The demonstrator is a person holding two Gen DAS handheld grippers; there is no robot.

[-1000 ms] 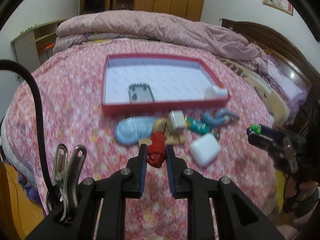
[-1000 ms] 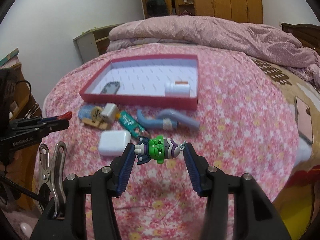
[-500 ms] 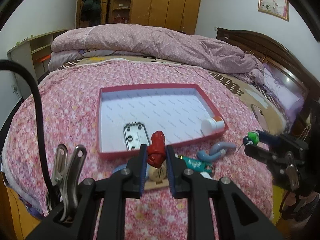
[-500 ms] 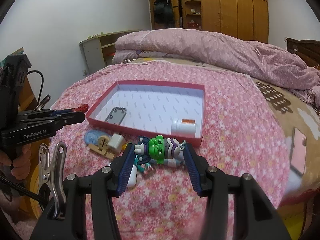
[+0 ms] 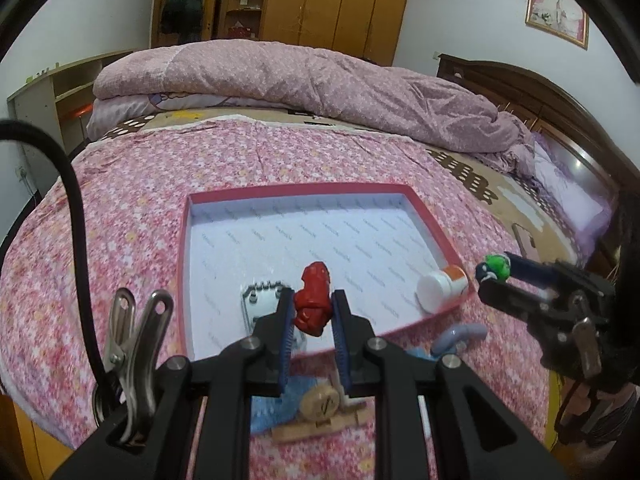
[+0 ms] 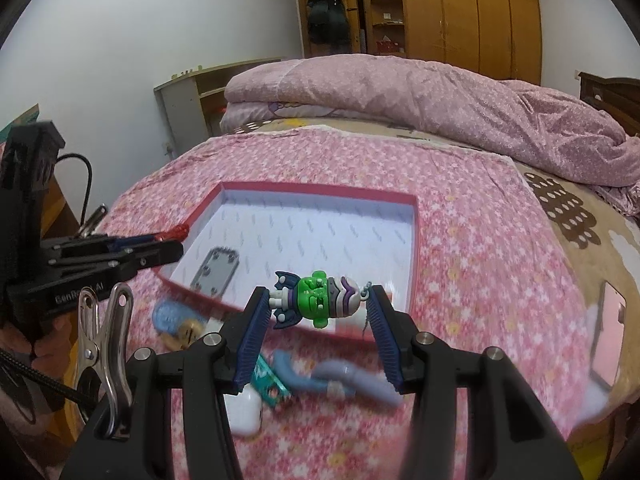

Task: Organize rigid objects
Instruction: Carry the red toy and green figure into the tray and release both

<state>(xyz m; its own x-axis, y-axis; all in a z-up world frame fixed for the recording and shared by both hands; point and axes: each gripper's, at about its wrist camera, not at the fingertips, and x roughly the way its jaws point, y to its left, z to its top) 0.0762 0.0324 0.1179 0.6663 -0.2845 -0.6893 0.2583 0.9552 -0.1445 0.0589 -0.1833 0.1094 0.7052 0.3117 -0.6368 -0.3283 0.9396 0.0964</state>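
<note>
Since a second ago I have carried both grippers up and forward from the loose pile toward the tray, so the pile has dropped low in each view. Nearest to me, my left gripper [image 5: 313, 312] pinches the red figure [image 5: 314, 303] upright between its blue pads, held above the near wall of the red tray [image 5: 185, 280]. My right gripper [image 6: 318, 312] clamps the green and purple figure [image 6: 316, 300] sideways, end to end, between its pads, and it hangs over the tray's near wall as well. Below them on the pink floral bedspread [image 6: 480, 240] lie the leftover pieces: a white case [image 6: 244, 414], a teal tube [image 6: 270, 382], a grey-blue curved pipe [image 6: 348, 376], a round wooden piece [image 5: 322, 402] and a light blue item [image 6: 170, 314] just beside it. Inside the tray, a grey metal plate [image 6: 216, 270] rests near the front wall on the left, and a white bottle with an orange band [image 5: 438, 286] lies on its side in the right front corner. Beyond the tray a folded pink quilt [image 5: 300, 76] stretches across the bed, with a wooden wardrobe [image 5: 332, 4] behind it.
</note>
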